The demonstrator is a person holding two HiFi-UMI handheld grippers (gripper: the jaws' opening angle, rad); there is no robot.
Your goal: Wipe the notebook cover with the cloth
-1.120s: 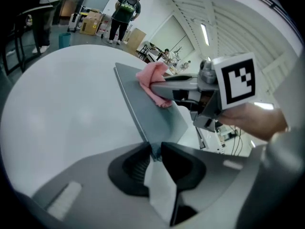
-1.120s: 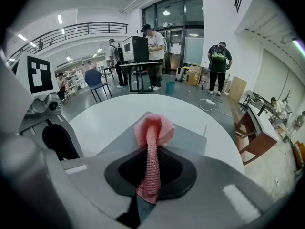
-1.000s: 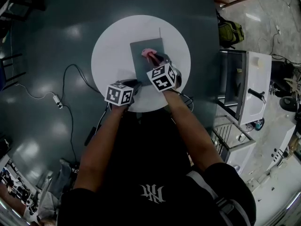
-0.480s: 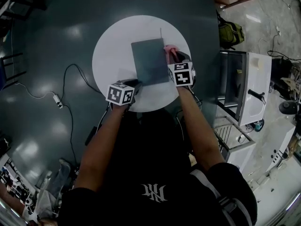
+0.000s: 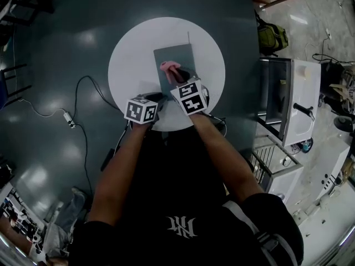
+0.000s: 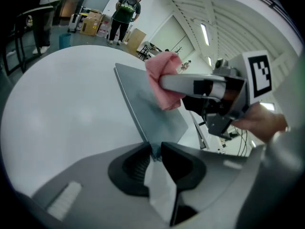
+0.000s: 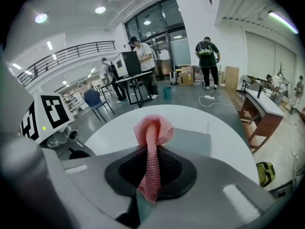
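A grey notebook (image 5: 178, 55) lies flat on the round white table (image 5: 130, 60). My left gripper (image 5: 160, 97) is shut on its near left corner; in the left gripper view the jaws (image 6: 155, 151) pinch the edge of the notebook (image 6: 143, 104). My right gripper (image 5: 176, 73) is shut on a pink cloth (image 5: 168, 67), which rests on the left half of the cover. In the right gripper view the cloth (image 7: 152, 142) stands bunched between the jaws above the notebook (image 7: 193, 142). The left gripper view also shows the cloth (image 6: 164, 82) pressed on the cover.
The table stands on a dark floor with a cable and power strip (image 5: 67, 117) at the left. A white cabinet (image 5: 294, 101) and a green backpack (image 5: 270, 37) are off to the right. People stand far behind in both gripper views.
My right gripper swept the cloth from the cover's middle out past its right edge, then back across to the left half. The left gripper has kept still on the corner.
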